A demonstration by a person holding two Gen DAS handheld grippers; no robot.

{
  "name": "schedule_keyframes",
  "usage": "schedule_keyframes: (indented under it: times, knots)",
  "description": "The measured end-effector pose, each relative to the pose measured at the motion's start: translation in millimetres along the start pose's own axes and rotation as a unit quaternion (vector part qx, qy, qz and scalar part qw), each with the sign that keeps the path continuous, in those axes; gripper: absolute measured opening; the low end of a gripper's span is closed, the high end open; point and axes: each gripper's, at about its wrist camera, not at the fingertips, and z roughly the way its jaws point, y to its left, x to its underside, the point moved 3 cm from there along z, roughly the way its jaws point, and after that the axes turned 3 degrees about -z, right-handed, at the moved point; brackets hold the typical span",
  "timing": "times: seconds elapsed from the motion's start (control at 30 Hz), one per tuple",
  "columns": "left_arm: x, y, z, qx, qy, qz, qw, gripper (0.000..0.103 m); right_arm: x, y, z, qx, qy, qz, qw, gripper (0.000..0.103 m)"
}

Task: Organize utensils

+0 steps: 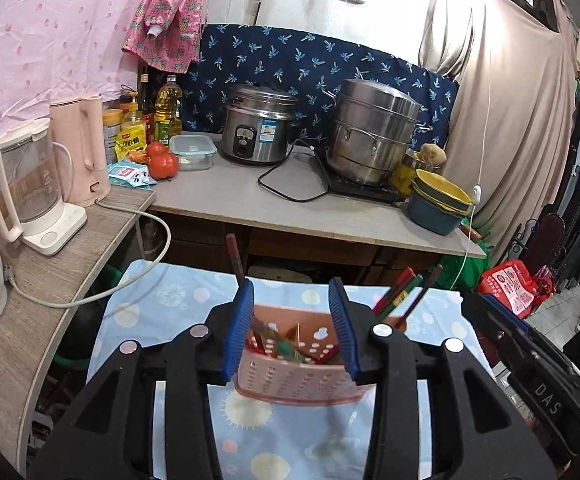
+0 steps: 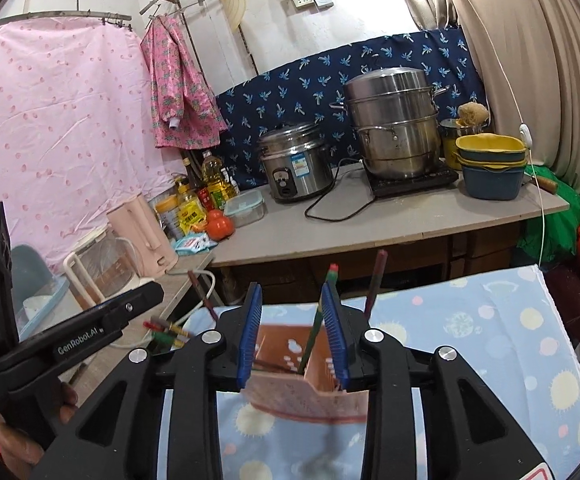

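Pink perforated plastic holder [image 1: 297,376]; glossy steel steamer pot [image 1: 371,130]; soft printed cloth [image 1: 150,304]; matt grey countertop [image 1: 290,208].

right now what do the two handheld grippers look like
Both are black plastic tools. The left gripper and right gripper each have two ribbed blue finger pads on black linkage arms with round silver pivot pins. White lettering marks the bodies: one reads GenRobot.AI, the other DAS. No sleeves or cables show.
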Motion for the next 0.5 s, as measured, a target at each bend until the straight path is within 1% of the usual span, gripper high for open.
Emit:
schedule_keyframes:
  times: [0.13,0.3,0.4,0.5]
  knots:
    - [18,-3,-14,-0.016,0.008,0.009,0.9998,0.043,20,3,-14,0.001,0.024,-0.011,1.0,0.035]
    - [49,-5,-27,-0.025,0.03,0.012,0.9992,0.046,48,3,-31,0.005,0.053,-0.009,0.999,0.036]
    - [68,-5,-32,-0.028,0.045,0.009,0.9986,0.046,63,6,-41,0.019,0.067,-0.019,0.997,0.036]
    - [86,-4,-38,-0.032,0.058,0.005,0.9978,0.049,80,9,-50,0.028,0.081,-0.03,0.996,0.036]
